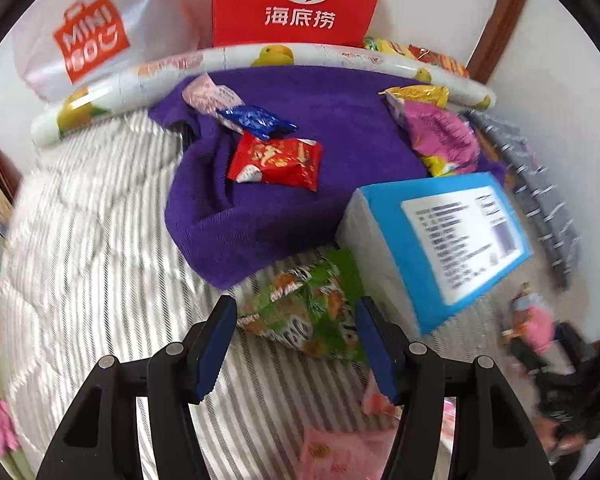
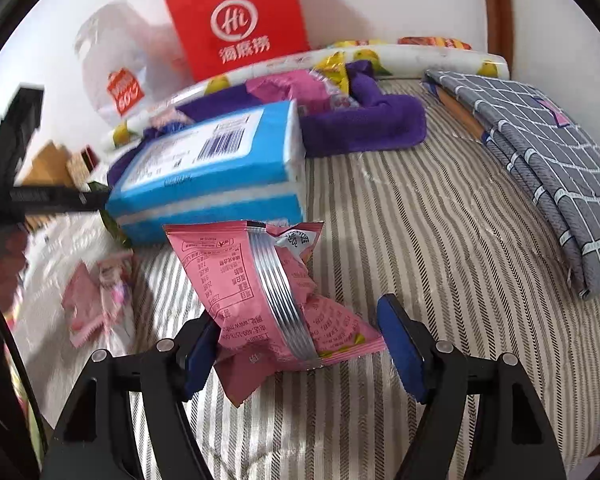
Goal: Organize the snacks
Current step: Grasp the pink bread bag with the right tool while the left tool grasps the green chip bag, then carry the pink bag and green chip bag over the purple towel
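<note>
My left gripper point(image 1: 296, 344) is open above the striped bed, its jaws on either side of a green snack packet point(image 1: 304, 312) without touching it. On the purple towel point(image 1: 292, 152) lie a red packet point(image 1: 276, 162), a blue packet point(image 1: 256, 120), a pale pink packet point(image 1: 210, 94) and a large pink and yellow bag point(image 1: 440, 136). My right gripper point(image 2: 300, 344) is open, with a pink snack packet point(image 2: 276, 300) between its jaws, leaning on the left pad and apart from the right pad. More pink packets point(image 2: 100, 300) lie at the left.
A blue tissue pack point(image 1: 444, 236) sits beside the towel, also in the right wrist view point(image 2: 212, 176). A red Haidilao bag point(image 1: 300, 0) and a white Miniso bag point(image 1: 88, 40) stand behind a duck-print roll point(image 1: 260, 58). A folded grey checked cloth point(image 2: 540, 160) lies at right.
</note>
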